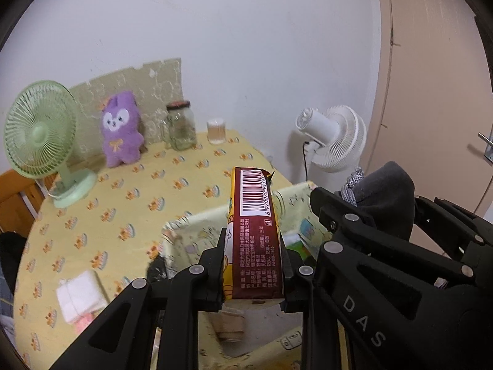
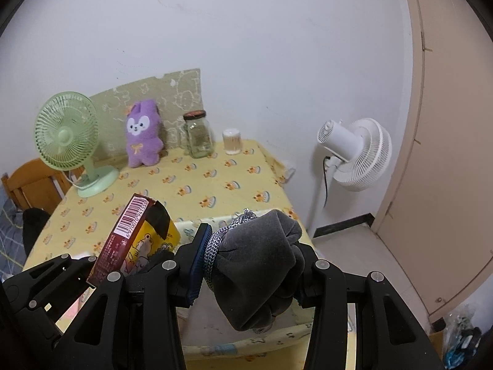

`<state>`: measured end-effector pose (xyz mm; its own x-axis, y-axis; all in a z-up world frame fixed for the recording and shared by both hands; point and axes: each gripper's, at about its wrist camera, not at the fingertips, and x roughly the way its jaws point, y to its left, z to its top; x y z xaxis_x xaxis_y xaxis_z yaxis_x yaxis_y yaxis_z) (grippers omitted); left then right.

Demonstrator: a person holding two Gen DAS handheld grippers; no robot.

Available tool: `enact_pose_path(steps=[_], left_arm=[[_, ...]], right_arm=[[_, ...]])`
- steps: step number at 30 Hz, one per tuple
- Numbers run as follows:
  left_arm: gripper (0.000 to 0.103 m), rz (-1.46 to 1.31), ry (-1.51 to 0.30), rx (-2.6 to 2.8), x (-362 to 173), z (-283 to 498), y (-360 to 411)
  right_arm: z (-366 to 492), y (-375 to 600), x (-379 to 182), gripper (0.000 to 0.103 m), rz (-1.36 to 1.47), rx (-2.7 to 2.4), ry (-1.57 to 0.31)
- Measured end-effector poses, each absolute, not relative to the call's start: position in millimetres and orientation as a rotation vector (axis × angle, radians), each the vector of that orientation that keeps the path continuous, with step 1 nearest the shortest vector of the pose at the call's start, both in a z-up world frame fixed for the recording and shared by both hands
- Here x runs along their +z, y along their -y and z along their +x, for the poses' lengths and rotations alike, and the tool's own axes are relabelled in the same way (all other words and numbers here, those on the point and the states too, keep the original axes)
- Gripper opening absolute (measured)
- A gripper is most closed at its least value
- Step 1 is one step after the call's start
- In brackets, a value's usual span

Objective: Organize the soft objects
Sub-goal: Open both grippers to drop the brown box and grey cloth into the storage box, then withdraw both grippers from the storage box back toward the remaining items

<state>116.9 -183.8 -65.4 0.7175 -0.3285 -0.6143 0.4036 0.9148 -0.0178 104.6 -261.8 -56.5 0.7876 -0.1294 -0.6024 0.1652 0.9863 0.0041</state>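
Both grippers are clenched on soft things above a pale yellow storage box (image 1: 181, 231) that sits on the table (image 1: 123, 203). By the left gripper (image 1: 252, 265) a tissue pack (image 1: 254, 234) is pinched at its lower half, with its dark red barcode side turned to the camera and its top end standing up clear of the fingers (image 1: 215, 256). Between the right gripper's (image 2: 249, 265) blue-padded fingers (image 2: 197, 256) a grey pouch (image 2: 262, 265) with a silver-grey braided cord (image 2: 215, 243) is squeezed (the cord is wound at the pouch's neck, at about ten o'clock of the bundle). In the left wrist view the pouch is seen at two o'clock from the tissue pack; the two grippers are held just beside each other.

Inside the box, just past the tissue pack, something green and white can be made out, though not identified. On the yellow printed tablecloth at eight o'clock from the left gripper, a white folded cloth (image 1: 81, 296) is laid. Further out, at ten o'clock, a green desk fan (image 1: 40, 141) is placed near the table's edge, with a purple plush toy (image 1: 120, 129) leaned against a patterned board (image 1: 148, 83) at eleven o'clock. Beside the toy a glass jar (image 1: 181, 129) and a small round container (image 1: 217, 131) are set at twelve o'clock. A white floor fan (image 1: 336, 138) is stood off the table at two o'clock, near a beige door (image 1: 437, 92).
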Motion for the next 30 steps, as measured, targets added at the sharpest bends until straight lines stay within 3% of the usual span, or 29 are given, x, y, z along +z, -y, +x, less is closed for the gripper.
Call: enact_pose_path(steps=[2, 4, 6, 20, 23, 25, 30], left_arm=[[0.033, 0.122, -0.667, -0.414, -70.3, 116.9, 186.8], [0.064, 0.128, -0.674, -0.42, -74.4, 116.6, 188.8], [0.079, 0.149, -0.67, -0.421, -77.2, 116.1, 191.0], [0.084, 0.16, -0.719, -0.397, -91.7, 127.1, 187.1], [0.084, 0.155, -0.726, -0.403, -92.9, 126.7, 185.6], [0.085, 0.154, -0.728, -0.409, -92.7, 126.1, 184.8], [0.088, 0.143, -0.719, -0.413, -89.3, 121.9, 181.0]], right_arm=[[104.9, 265.7, -62.0, 0.049, 0.057, -0.164, -0.655], [103.7, 268.8, -67.0, 0.049, 0.07, -0.168, -0.655], [101.6, 271.9, -72.4, 0.048, 0.098, -0.169, -0.652], [116.3, 269.6, -93.6, 0.05, 0.142, -0.126, -0.703], [118.4, 270.4, -96.9, 0.063, 0.166, -0.118, -0.719], [117.1, 270.3, -96.7, 0.078, 0.17, -0.135, -0.719], [108.9, 266.8, -90.2, 0.083, 0.156, -0.177, -0.675]])
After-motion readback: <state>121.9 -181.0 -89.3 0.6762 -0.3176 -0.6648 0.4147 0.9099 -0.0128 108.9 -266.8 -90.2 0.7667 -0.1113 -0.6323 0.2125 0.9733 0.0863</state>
